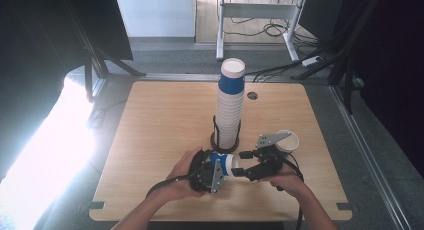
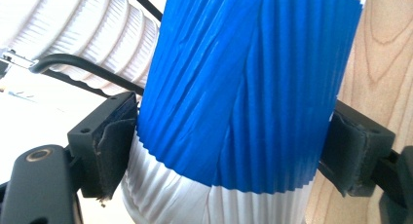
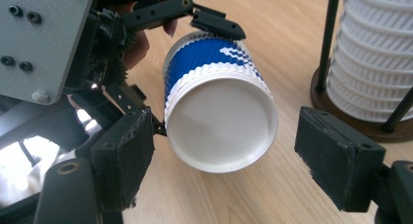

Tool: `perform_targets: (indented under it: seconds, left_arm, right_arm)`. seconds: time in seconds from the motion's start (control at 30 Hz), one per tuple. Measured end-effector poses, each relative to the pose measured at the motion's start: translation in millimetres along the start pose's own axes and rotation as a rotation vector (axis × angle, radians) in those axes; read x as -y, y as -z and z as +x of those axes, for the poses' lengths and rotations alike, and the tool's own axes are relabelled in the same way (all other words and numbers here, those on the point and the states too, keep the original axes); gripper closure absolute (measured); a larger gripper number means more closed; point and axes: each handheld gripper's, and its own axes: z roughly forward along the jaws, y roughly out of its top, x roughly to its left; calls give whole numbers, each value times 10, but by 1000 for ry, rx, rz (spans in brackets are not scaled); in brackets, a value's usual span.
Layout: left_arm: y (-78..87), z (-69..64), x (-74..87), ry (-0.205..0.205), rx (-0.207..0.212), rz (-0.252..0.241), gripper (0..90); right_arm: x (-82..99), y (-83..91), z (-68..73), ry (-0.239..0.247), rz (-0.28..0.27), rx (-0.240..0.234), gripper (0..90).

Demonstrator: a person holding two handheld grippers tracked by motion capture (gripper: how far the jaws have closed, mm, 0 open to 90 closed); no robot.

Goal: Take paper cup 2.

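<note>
Jaws of left gripper clamp unlabelled blue cup.

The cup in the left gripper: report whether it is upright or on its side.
On its side. The blue and white cup lies horizontally in the left gripper, its closed base facing the open right gripper.

The wooden table bears a cup-stack holder and, apparently, a white cup.

cup: ribbed blue-white paper | table: matt wood grain
</note>
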Motion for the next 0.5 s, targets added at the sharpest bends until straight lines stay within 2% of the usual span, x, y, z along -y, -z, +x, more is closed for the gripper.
perform_targets:
  seconds: [0.13, 0.23, 0.37, 0.43, 0.5]
  left_arm:
    - [-13, -18, 4, -11, -18, -5, 165]
    - [-5, -16, -5, -37, -28, 5, 165]
    - [-8, -23, -17, -70, -45, 17, 165]
    - [-16, -41, -24, -69, -51, 4, 166]
    - [-17, -58, -34, -87, -57, 6, 166]
  right_arm:
    - [-93, -15, -19, 5, 84, 1, 217]
    - [-126, -40, -25, 11, 127, 0, 212]
    - [-160, -82, -35, 7, 159, -24, 207]
    - [-180, -111, -28, 5, 179, -33, 204]
    - [-202, -145, -22, 8, 207, -40, 200]
